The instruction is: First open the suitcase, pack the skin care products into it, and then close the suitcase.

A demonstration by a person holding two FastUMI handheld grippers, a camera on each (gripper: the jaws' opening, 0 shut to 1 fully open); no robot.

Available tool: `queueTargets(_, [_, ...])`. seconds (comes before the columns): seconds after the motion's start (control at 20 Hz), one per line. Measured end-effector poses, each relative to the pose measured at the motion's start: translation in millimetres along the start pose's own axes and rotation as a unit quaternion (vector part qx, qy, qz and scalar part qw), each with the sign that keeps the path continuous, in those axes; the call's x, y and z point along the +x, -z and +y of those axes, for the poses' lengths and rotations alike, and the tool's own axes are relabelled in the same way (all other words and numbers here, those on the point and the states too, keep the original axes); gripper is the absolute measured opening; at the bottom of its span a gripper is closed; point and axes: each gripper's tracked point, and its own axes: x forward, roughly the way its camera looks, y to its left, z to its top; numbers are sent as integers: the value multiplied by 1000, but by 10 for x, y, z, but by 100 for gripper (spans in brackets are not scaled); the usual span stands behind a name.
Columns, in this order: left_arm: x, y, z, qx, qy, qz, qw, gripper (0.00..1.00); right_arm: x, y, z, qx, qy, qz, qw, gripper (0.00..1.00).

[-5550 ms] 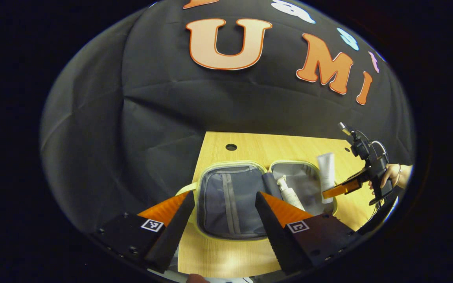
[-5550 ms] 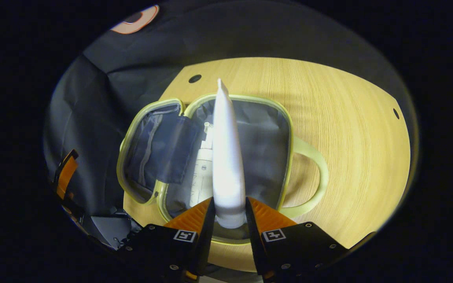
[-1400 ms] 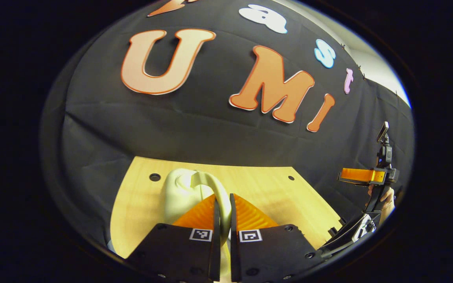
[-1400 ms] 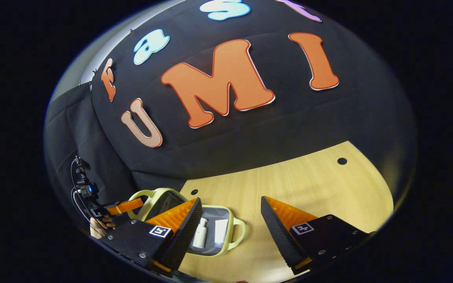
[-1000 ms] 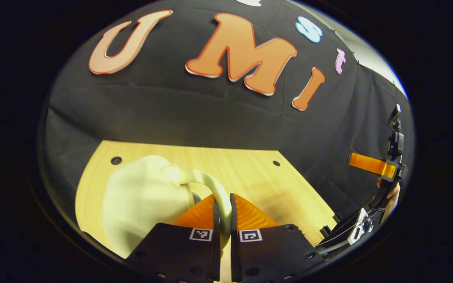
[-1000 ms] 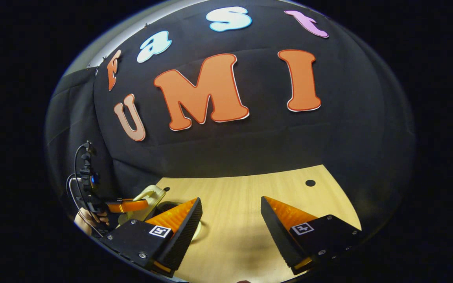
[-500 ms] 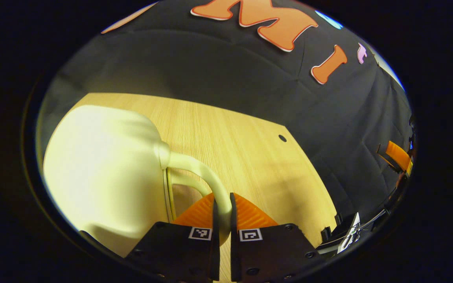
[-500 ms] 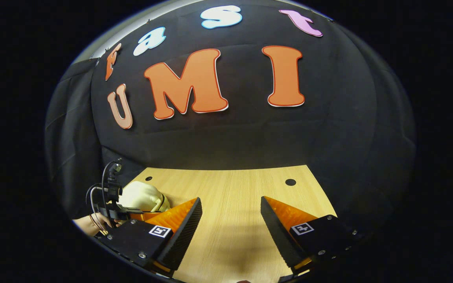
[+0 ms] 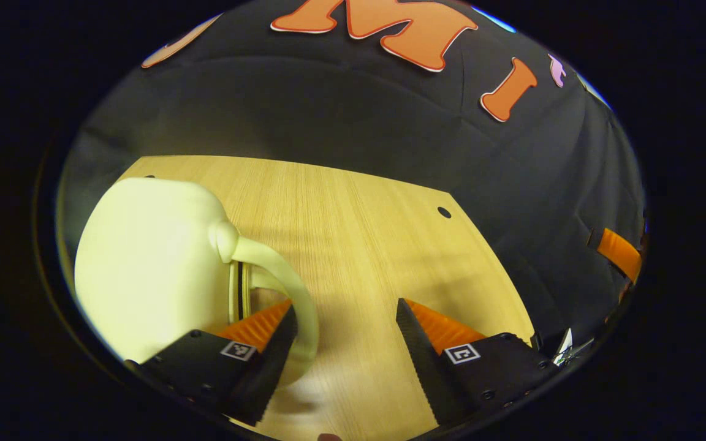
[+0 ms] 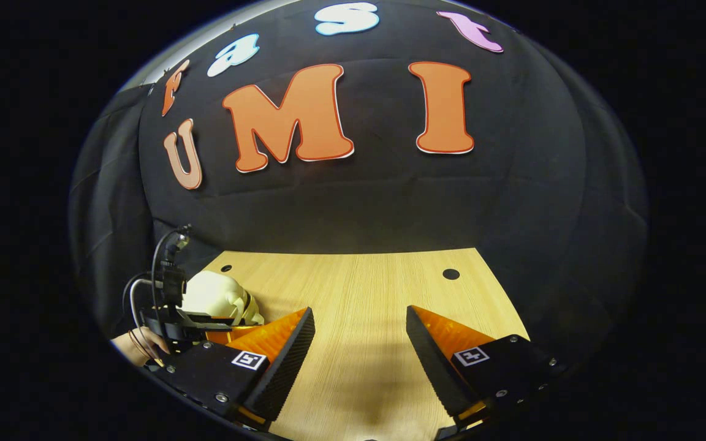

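The pale yellow-green suitcase [image 9: 151, 263] lies closed on the wooden table [image 9: 365, 233], at the left of the left gripper view. Its looped handle [image 9: 285, 294] curves down against the left finger. My left gripper [image 9: 347, 327] stands open, with the handle just inside its left finger and not pinched. The skin care products are hidden inside the case. In the right gripper view the suitcase [image 10: 218, 297] shows small at the far left, with the other gripper and a hand [image 10: 138, 346] next to it. My right gripper [image 10: 359, 334] hangs open over bare table [image 10: 359, 288], holding nothing.
Small round holes sit in the tabletop [image 9: 444, 212] [image 10: 451, 274]. The table ends at the black cloth wall behind and to the right. The other gripper [image 9: 619, 251] shows at the far right edge of the left gripper view.
My left gripper has opened and let go of the suitcase handle it was pinching. The suitcase lid, lifted over earlier, now rests closed. The right gripper has barely moved.
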Motion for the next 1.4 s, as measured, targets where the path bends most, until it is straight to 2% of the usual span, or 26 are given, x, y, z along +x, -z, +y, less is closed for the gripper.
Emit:
queueTargets(0.1, [-220,-224,-20,26,-20,-41,999,97,-8,-8,34,-1,6,-2,1000,95])
queueTargets(0.35, [-1039,-1111,10,43,-56,-162,984,96,-98,-70,144,-2,22,-18,1000,95])
queueTargets(0.45, [-1417,-1398,35,56,-67,-211,973,96,-158,-149,192,-8,30,-35,999,96])
queueTargets(0.65, [-2009,-1899,246,102,-127,-287,944,98,-262,-281,337,-4,42,-58,997,95])
queueTargets(0.8, [-2176,-1938,275,108,-127,-300,939,98,-301,-294,441,6,55,-66,996,95])
queueTargets(1.1, [-2503,-2048,666,97,-117,-333,931,99,-309,-294,767,8,80,-81,993,96])
queueTargets(1.4, [-2695,-2205,1068,99,-109,-339,929,98,-258,-369,1137,27,92,-99,991,96])
